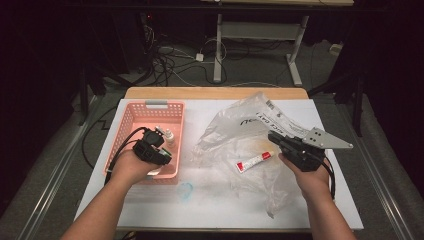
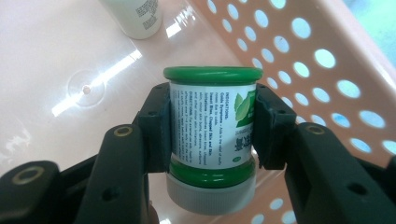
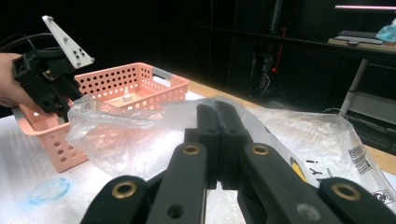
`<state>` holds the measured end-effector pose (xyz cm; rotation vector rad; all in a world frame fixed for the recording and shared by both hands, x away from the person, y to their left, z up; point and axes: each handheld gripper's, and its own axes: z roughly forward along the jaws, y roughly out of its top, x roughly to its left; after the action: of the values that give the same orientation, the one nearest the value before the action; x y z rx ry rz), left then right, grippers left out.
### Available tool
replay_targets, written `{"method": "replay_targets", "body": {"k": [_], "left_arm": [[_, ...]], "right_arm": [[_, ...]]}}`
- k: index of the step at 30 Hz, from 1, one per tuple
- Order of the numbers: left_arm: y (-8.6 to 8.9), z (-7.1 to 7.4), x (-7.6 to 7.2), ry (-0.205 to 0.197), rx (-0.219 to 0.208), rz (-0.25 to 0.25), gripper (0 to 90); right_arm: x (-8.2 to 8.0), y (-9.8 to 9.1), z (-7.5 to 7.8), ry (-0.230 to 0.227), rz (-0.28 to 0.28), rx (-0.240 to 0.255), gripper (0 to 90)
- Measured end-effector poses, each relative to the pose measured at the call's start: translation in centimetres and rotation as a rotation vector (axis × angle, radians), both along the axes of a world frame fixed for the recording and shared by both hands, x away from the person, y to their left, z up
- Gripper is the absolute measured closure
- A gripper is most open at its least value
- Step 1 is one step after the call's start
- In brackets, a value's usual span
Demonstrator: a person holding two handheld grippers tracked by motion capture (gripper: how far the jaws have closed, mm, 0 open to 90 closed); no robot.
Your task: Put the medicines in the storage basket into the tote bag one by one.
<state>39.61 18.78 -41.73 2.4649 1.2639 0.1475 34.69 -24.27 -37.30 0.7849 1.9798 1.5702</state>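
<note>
My left gripper (image 1: 159, 136) reaches down into the pink perforated basket (image 1: 131, 117). Its jaws are shut on a small jar (image 2: 210, 126) with green rims, a white printed label and a grey cap. The jar hangs a little above the basket floor (image 2: 56, 56). Beside it in the basket stands a small white bottle (image 1: 170, 135), whose base is the white bottle (image 2: 135, 16) at the top of the left gripper view. My right gripper (image 1: 274, 136) is shut, pinching an upper edge of the clear plastic bag (image 1: 240, 130) and holding it raised. A red and white tube (image 1: 254, 161) lies inside the bag.
The basket stands at the left of the white table (image 1: 225, 205), the crumpled bag (image 3: 317, 135) spreads over its right half. A faint blue ring (image 1: 186, 190) marks the tabletop in front of the basket. Cables and desk legs lie on the floor beyond the far edge.
</note>
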Motion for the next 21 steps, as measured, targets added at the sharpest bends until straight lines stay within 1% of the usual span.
{"method": "replay_targets", "body": {"k": [2, 4, 7, 8, 9, 10, 12, 14, 15, 17, 20, 21], "left_arm": [[0.2, 0.1, -0.4, -0.017, -0.022, 0.011, 53.9], [0.6, 0.2, -1.0, -0.046, -0.046, 0.025, 53.9], [1.0, 0.3, -1.6, -0.076, -0.074, 0.040, 53.9], [1.1, 0.3, -1.9, -0.089, -0.088, 0.043, 53.9], [1.3, 0.3, -2.3, -0.113, -0.098, 0.049, 53.9], [1.4, 0.3, -2.5, -0.125, -0.100, 0.052, 53.9], [1.5, 0.3, -3.2, -0.151, -0.119, 0.049, 53.9], [1.5, 0.3, -3.7, -0.176, -0.122, 0.047, 53.9], [1.6, 0.4, -4.0, -0.188, -0.135, 0.045, 53.9], [1.8, 0.3, -4.3, -0.203, -0.160, 0.055, 53.9], [1.8, 0.2, -4.8, -0.234, -0.168, 0.054, 53.9], [1.9, 0.1, -5.0, -0.246, -0.180, 0.055, 53.9]], "right_arm": [[0.0, 0.1, 0.0, 0.001, 0.001, 0.000, 90.0], [0.0, 0.1, 0.0, 0.000, 0.002, -0.002, 90.0], [0.0, 0.1, 0.0, 0.000, 0.002, -0.001, 90.0], [0.0, 0.1, 0.0, 0.000, 0.003, -0.002, 90.0], [0.0, 0.1, -0.1, -0.001, 0.003, -0.002, 90.0], [0.0, 0.1, -0.1, 0.000, 0.005, -0.001, 90.0], [0.0, 0.1, -0.1, 0.001, 0.006, -0.002, 90.0], [0.0, 0.1, -0.1, 0.006, 0.006, -0.004, 90.0], [0.0, 0.1, -0.1, 0.003, 0.006, -0.004, 90.0], [0.0, 0.2, -0.1, 0.003, 0.007, -0.006, 90.0], [-0.1, 0.2, -0.1, 0.001, 0.007, -0.007, 90.0], [-0.1, 0.2, -0.1, 0.001, 0.008, -0.008, 90.0]]}}
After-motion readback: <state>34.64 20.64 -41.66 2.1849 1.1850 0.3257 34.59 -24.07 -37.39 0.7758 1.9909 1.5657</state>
